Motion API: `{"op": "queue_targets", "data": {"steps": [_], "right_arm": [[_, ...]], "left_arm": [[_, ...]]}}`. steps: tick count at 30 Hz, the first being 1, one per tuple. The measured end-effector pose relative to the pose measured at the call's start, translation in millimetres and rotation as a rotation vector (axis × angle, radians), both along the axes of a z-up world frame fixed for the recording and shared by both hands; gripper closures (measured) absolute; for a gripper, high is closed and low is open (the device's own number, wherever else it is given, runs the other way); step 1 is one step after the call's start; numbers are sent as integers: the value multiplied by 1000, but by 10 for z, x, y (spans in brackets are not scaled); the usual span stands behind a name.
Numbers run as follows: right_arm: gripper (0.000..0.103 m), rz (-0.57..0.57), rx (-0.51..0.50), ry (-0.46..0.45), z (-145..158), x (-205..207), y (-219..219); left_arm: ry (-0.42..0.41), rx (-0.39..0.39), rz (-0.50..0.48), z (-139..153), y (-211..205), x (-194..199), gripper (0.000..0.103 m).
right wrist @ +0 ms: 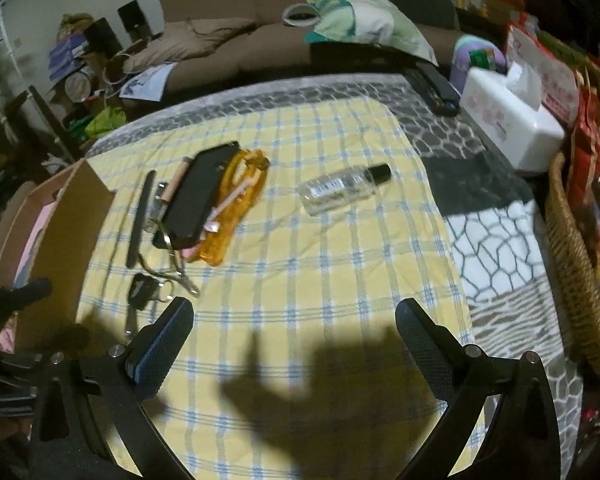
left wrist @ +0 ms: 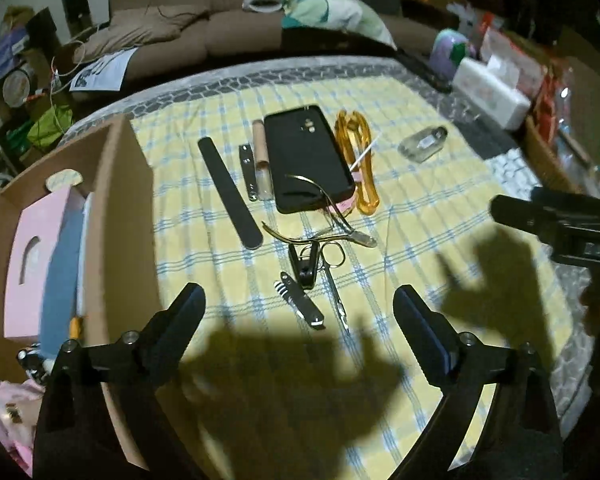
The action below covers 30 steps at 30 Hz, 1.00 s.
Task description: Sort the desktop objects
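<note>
On the yellow checked cloth [left wrist: 228, 128] lie a black phone [left wrist: 306, 158], a long black nail file [left wrist: 229, 192], an amber pouch [left wrist: 358, 160], a gold cuticle nipper [left wrist: 324, 224], small scissors [left wrist: 334, 276], a black clip [left wrist: 306, 266] and a pocket knife [left wrist: 300, 304]. My left gripper [left wrist: 300, 300] hangs open above the knife and scissors, touching nothing. The right gripper [right wrist: 294, 312] is open over bare cloth, with a clear bottle [right wrist: 342, 188] lying farther off. An open cardboard box [left wrist: 120, 216] with a pink box [left wrist: 32, 264] inside stands at the left.
A white tissue box [right wrist: 512, 128] and a wicker basket [right wrist: 572, 272] line the table's right side. A dark remote [right wrist: 432, 86] lies near the far edge. A brown sofa [right wrist: 240, 36] with a cushion sits behind the table. Clutter fills the floor at the left.
</note>
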State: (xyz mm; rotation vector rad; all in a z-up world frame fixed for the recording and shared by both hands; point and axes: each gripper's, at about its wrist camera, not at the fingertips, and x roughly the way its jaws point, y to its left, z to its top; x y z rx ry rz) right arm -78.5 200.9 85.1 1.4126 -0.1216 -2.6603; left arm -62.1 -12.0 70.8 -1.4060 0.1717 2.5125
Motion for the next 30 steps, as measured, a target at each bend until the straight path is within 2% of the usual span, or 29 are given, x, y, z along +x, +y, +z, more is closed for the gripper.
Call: {"op": "queue_targets", "data": {"steps": [2, 7, 9, 11, 12, 15, 19, 23, 27, 29, 30], "right_arm": [[0, -17, -13, -9, -48, 1, 59], [0, -36, -46, -16, -88, 29, 145], [0, -36, -54, -23, -105, 29, 152], [0, -30, -50, -28, -126, 27, 145], [0, -27, -47, -32, -137, 26, 139], [0, -16, -51, -43, -168, 19, 98], [0, 30, -112, -45, -170, 27, -51], [0, 135, -182, -33, -130, 56, -357], [1, 234, -160, 9, -63, 101, -808], [4, 279, -142, 8, -93, 111, -1066], [12, 291, -136, 4, -118, 100, -1141]], "left_arm": [[-10, -19, 23, -122, 53, -99, 21], [-39, -28, 56, -378, 133, -323, 40], [-58, -33, 56, -485, 168, -395, 53], [-77, -22, 48, -580, 176, -442, 78], [-72, 9, 46, -577, 156, -441, 82], [-54, 53, 61, -485, 78, -435, 82], [-27, 140, 92, -181, -144, -383, 82], [23, 190, 94, 273, -352, -209, 82], [65, 226, 97, 650, -597, -1, 82], [79, 225, 96, 773, -714, 122, 82], [85, 223, 93, 814, -773, 190, 82]]}}
